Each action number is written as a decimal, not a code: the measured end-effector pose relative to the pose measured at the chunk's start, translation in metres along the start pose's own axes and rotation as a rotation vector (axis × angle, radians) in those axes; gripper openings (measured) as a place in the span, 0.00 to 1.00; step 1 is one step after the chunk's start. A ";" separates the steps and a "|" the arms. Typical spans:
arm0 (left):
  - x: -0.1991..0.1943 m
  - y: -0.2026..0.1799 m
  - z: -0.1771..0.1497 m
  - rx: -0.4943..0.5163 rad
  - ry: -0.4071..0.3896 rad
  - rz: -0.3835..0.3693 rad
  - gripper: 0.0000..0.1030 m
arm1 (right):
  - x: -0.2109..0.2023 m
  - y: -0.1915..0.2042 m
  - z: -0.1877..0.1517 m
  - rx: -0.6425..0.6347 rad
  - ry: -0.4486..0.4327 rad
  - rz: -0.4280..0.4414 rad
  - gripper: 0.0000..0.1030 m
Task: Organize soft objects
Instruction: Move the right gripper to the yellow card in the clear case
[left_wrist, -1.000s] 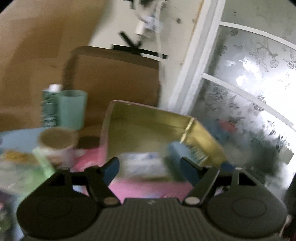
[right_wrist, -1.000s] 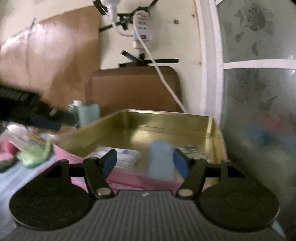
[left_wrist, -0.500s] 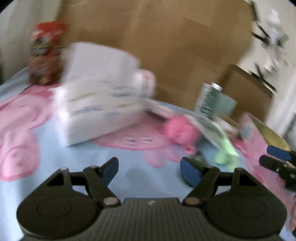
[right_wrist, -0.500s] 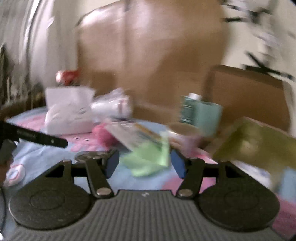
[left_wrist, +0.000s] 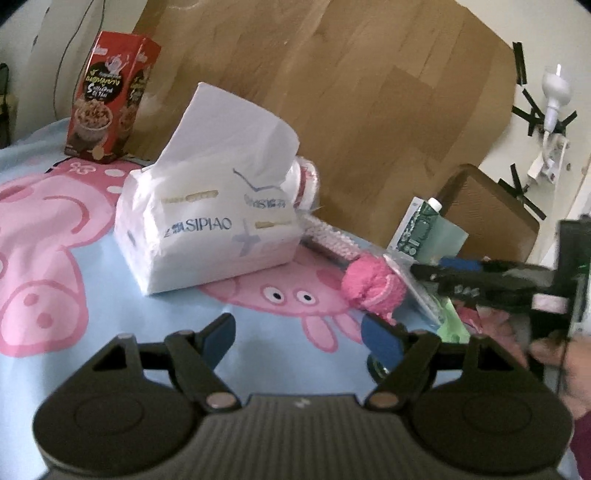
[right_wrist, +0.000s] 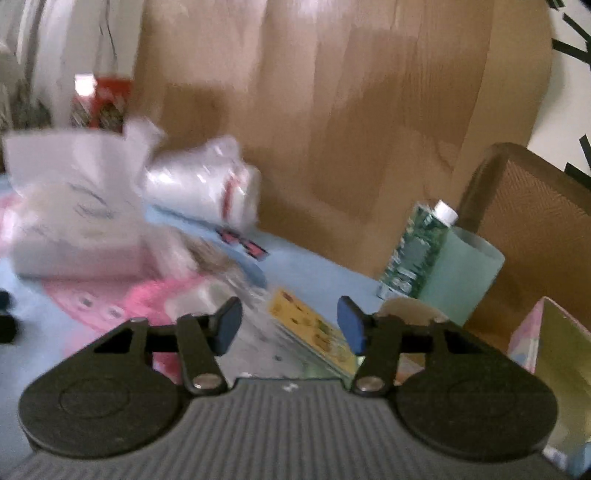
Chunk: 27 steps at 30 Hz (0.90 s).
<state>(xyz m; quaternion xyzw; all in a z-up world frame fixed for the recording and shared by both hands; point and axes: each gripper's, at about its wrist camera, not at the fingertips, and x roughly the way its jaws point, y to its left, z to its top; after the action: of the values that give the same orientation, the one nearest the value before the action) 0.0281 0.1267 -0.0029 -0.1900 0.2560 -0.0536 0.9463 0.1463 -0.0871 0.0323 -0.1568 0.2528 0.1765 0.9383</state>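
A white tissue pack (left_wrist: 210, 232) lies on the blue cartoon-pig cloth (left_wrist: 55, 295). A fluffy pink soft object (left_wrist: 373, 290) lies to its right, just beyond my left gripper (left_wrist: 299, 338), which is open and empty. My right gripper (right_wrist: 288, 325) is open and empty, low over a clear plastic packet with a yellow card (right_wrist: 310, 332). It also shows in the left wrist view (left_wrist: 461, 277), reaching in from the right above the pink object. A white plastic-wrapped roll (right_wrist: 207, 184) lies behind the tissue pack (right_wrist: 77, 218).
A red snack box (left_wrist: 110, 99) stands at the far left. A green carton (right_wrist: 413, 251) and a teal cup (right_wrist: 461, 273) stand by a cardboard backdrop (left_wrist: 351, 110). A gold tin's corner (right_wrist: 554, 347) is at the right. A green bag (left_wrist: 452, 325) lies near the pink object.
Both grippers have swung left, away from the gold tin, and now face the tissue pack and the clutter. Both stay open.
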 end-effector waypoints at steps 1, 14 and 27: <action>0.000 0.001 0.000 0.000 -0.005 -0.004 0.77 | 0.001 -0.001 -0.003 0.002 0.005 0.003 0.31; -0.002 0.003 0.001 -0.015 -0.004 -0.026 0.77 | -0.126 0.033 -0.068 -0.075 -0.157 0.031 0.16; -0.005 -0.019 -0.008 0.033 0.064 -0.067 0.77 | -0.161 0.032 -0.113 0.193 -0.051 0.250 0.55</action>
<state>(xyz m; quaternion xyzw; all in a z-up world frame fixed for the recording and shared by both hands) 0.0201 0.1072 0.0004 -0.1809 0.2787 -0.0954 0.9383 -0.0439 -0.1426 0.0183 -0.0285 0.2621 0.2706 0.9259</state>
